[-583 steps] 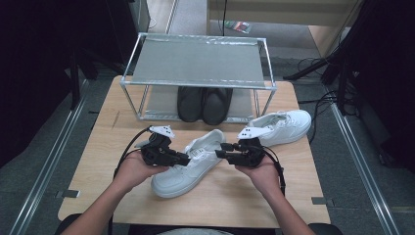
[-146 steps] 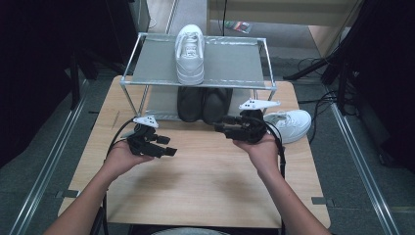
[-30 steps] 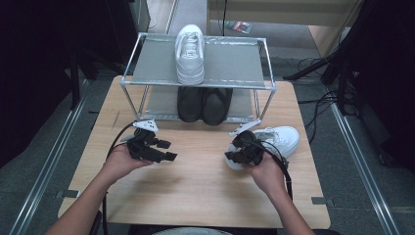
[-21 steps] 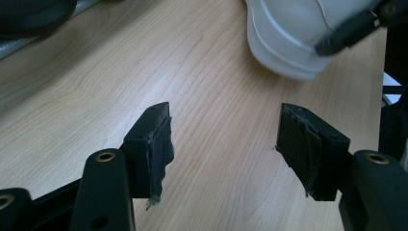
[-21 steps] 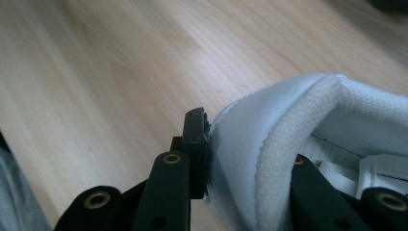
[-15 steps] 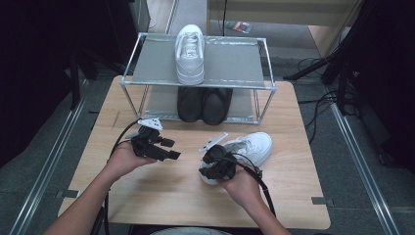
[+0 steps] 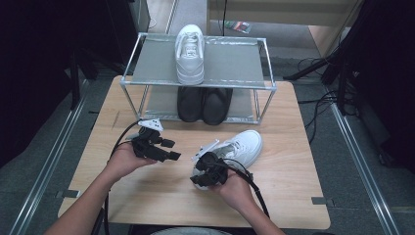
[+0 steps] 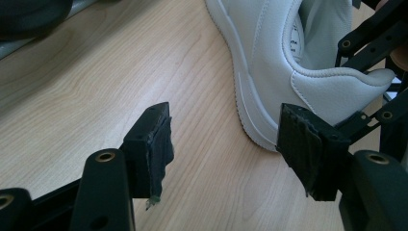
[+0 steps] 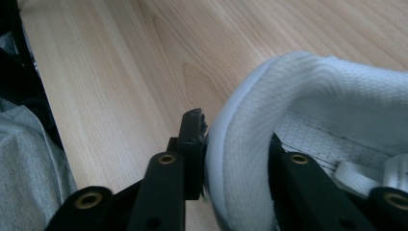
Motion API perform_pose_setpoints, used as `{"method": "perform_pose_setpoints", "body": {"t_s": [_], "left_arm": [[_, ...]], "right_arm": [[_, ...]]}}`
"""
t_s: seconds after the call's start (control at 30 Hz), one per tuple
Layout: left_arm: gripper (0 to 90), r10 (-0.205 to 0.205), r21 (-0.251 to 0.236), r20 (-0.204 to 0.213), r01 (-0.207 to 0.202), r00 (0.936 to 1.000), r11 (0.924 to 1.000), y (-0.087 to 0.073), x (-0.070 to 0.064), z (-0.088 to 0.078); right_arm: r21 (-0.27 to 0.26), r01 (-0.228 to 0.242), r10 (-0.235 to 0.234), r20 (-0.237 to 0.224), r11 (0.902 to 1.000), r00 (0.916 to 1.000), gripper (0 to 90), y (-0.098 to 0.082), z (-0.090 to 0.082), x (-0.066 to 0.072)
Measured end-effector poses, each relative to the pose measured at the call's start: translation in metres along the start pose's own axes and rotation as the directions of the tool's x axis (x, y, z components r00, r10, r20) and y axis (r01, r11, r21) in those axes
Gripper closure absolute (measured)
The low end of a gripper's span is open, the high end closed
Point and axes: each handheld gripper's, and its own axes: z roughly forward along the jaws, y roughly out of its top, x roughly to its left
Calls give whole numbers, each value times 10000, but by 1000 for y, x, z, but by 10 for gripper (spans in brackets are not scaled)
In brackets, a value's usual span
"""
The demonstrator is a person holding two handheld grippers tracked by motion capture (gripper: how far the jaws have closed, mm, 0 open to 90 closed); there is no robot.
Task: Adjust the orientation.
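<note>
A white shoe (image 7: 240,147) lies on the wooden table (image 7: 303,122), toe toward the far right. My right gripper (image 7: 205,171) has its jaws astride the heel wall (image 9: 312,86), one outside and one inside the shoe, pads against it. Those jaws have just been opening a little, with the heel still between them. To its left my left gripper (image 7: 170,150) is open and holds nothing. In the left gripper view its jaws (image 8: 226,139) hover above the bare wood, with the shoe's heel (image 8: 269,62) just beyond them.
A metal rack (image 7: 147,78) stands at the table's far side. A second white shoe (image 7: 190,51) sits on its top shelf and a pair of black shoes (image 7: 205,103) on its lower one. Cables trail from both grippers.
My right gripper has dragged the white shoe from the table's right side leftward and nearer the person. The left gripper has stayed where it was.
</note>
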Motion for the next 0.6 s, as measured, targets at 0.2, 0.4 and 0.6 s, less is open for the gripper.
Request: {"method": "perform_pose_setpoints", "body": {"t_s": [0.2, 0.4, 0.6], "left_arm": [[375, 90, -42, -34, -91, 10000, 10000, 1, -1, 0], [422, 67, -316, -230, -74, 9997, 9995, 6, -4, 0], [549, 173, -157, -218, -177, 9996, 9997, 12, -9, 8]], "right_arm": [[-591, -24, 20, -66, 9982, 10000, 608, -3, -17, -2], [-1901, -208, 185, -137, 9815, 9997, 599, -15, -57, -11], [-2537, -325, 370, 127, 9667, 9992, 716, -32, -88, -19]]}}
